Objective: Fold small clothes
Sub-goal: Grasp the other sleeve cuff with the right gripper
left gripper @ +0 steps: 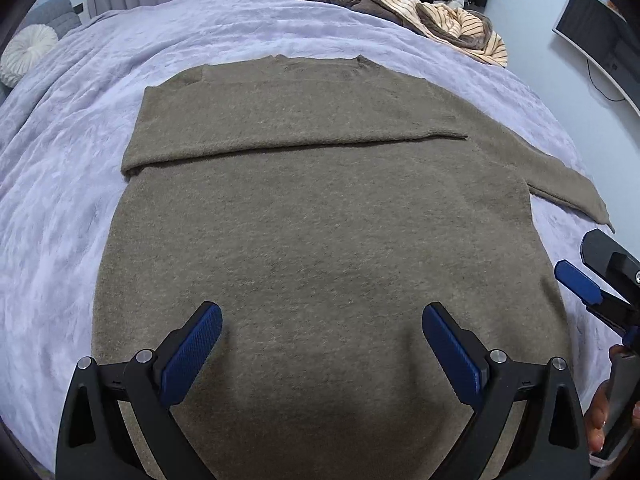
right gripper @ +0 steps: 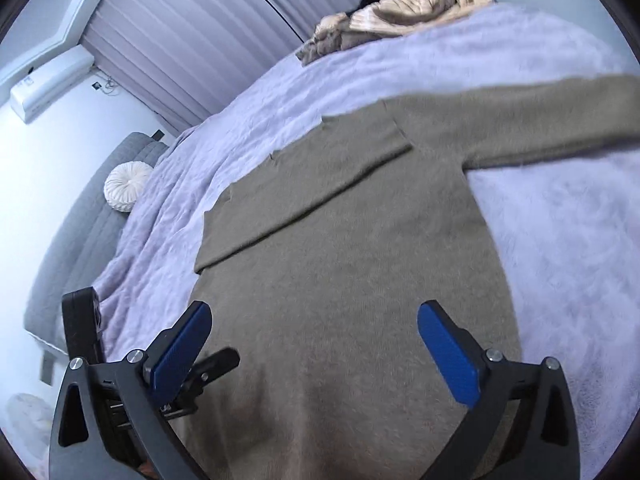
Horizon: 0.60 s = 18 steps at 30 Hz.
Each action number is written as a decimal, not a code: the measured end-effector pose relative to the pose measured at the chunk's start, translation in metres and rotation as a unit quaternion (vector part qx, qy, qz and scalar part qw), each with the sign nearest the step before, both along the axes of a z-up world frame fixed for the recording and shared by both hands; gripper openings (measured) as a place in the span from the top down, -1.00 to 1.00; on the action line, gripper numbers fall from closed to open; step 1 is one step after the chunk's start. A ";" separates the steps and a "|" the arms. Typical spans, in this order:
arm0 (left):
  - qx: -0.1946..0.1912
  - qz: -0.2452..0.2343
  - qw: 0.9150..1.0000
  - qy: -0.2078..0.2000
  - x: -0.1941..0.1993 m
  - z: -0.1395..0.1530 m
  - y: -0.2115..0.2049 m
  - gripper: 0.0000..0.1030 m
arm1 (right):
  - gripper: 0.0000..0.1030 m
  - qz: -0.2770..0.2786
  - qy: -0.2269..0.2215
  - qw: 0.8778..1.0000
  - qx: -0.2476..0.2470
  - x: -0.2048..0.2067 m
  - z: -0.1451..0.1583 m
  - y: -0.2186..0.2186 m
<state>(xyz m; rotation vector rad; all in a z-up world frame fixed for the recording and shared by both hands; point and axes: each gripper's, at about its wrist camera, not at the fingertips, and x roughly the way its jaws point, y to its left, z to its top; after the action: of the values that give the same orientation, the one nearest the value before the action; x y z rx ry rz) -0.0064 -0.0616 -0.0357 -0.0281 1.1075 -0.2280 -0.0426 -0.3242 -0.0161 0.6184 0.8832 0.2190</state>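
**Operator:** I'm over the hem end of the brown knit sweater now; it lies flat on the lavender fleece blanket, neckline at the far end; the left gripper hovers above the lower body of it, jaws wide apart, nothing between the blue pads.

**Spotter:** And the sleeves?

**Operator:** One sleeve is folded across the chest, cuff pointing right; the other sleeve runs out sideways onto the blanket; from the right wrist view that same outstretched sleeve reaches toward the right edge.

**Spotter:** Right side?

**Operator:** The right gripper sits over the sweater's lower part too, jaws spread open, holding nothing; it shows in my left view at the right edge, just beside the sweater's side.

**Spotter:** Anything else on the bed?

**Operator:** A heap of striped and dark clothes at the far corner, well apart from the sweater; a round white cushion off to the left.
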 end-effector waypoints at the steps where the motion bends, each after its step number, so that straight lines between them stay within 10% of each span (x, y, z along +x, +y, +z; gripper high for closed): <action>1: 0.001 -0.004 1.000 -0.003 0.002 0.002 -0.005 -0.94 | -0.99 -0.011 0.000 1.000 0.003 -0.001 -0.001 -0.010; 9: 0.007 -0.021 1.000 -0.010 0.030 0.009 -0.043 -0.94 | -0.99 -0.172 -0.008 0.983 0.059 -0.009 -0.002 -0.141; 18: 0.011 -0.017 1.000 -0.003 0.061 0.003 -0.073 -0.94 | -0.99 -0.337 -0.028 0.929 0.149 -0.026 -0.025 -0.263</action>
<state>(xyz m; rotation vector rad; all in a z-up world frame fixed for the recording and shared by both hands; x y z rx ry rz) 0.0546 -0.1349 -0.0323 0.0117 1.1050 -0.2466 -0.0681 -0.5873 -0.0409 1.1572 0.5408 -0.2569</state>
